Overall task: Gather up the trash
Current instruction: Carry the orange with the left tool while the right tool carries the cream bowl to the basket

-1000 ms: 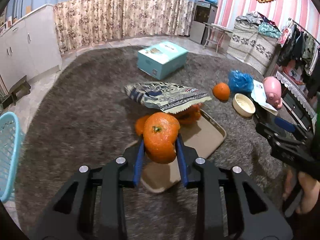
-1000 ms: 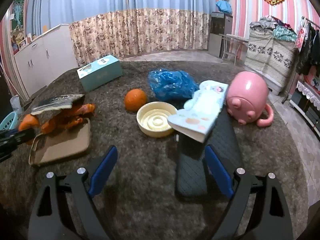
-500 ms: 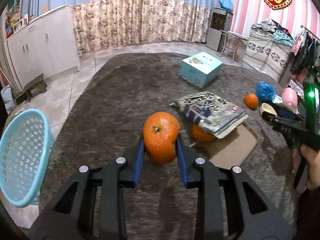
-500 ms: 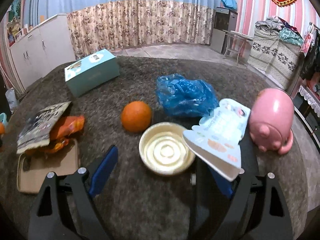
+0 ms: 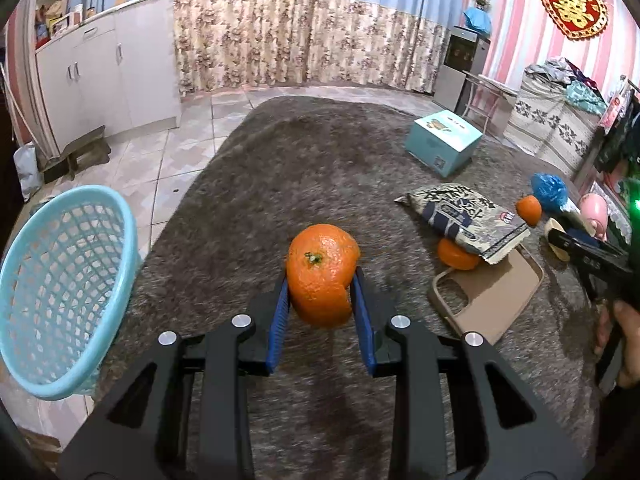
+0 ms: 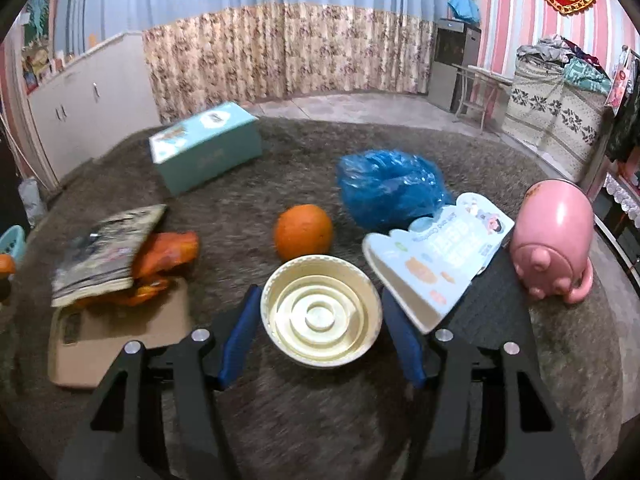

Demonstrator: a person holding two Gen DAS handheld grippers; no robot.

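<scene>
Swinging toward the basket [image 5: 60,288], my left claw [image 5: 320,300] is pinching the orange peel [image 5: 322,274], nearing its rim. My right claw [image 6: 320,320] is closing around the cream lid [image 6: 320,312]; I'm centring it first.

Bare carpet [image 5: 248,216] lies open toward the basket [image 5: 60,292]; clutter crowds the cream bowl [image 6: 320,312].
</scene>
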